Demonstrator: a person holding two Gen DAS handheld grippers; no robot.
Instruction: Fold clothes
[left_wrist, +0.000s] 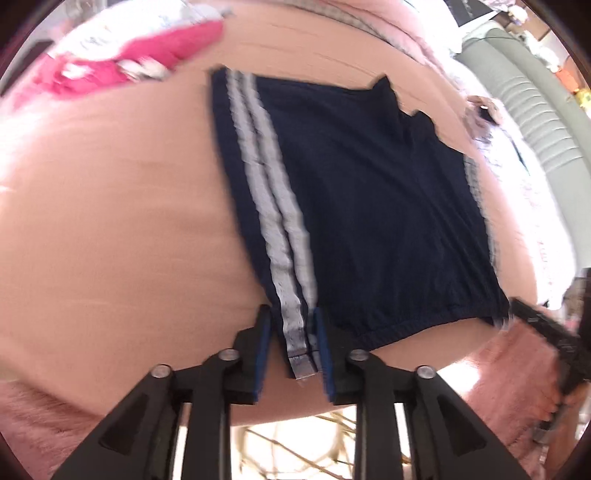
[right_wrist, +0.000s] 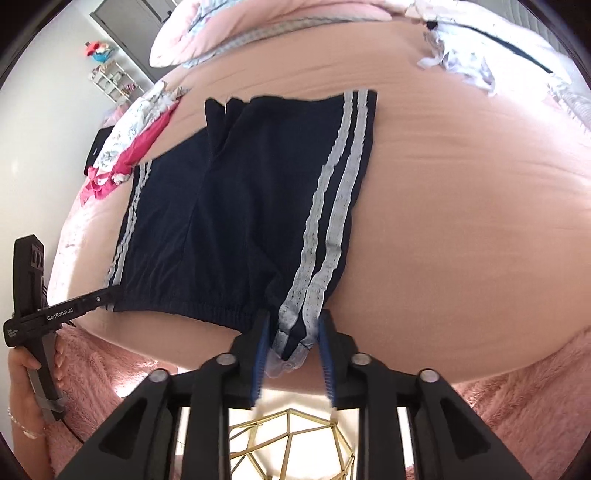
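Navy shorts (left_wrist: 369, 203) with two white side stripes lie flat on the pink bed sheet (left_wrist: 110, 221), with the elastic waistband toward me. My left gripper (left_wrist: 291, 354) straddles the striped waistband corner; the blue pads stand a little apart from the cloth, so it is open. In the right wrist view the same shorts (right_wrist: 229, 221) show, and my right gripper (right_wrist: 293, 354) brackets the other striped corner in the same way, pads not pressing. The left gripper (right_wrist: 99, 295), held by a hand, shows at that view's left. The right gripper's body (left_wrist: 535, 325) shows at the left wrist view's right edge.
A heap of pink and white floral clothes (left_wrist: 129, 62) lies at the far left of the bed. A white floral garment (right_wrist: 480, 55) and a pink duvet (right_wrist: 258, 29) lie at the back. A fluffy pink blanket (right_wrist: 517, 406) hangs at the near edge. A gold wire frame (right_wrist: 295, 443) sits below.
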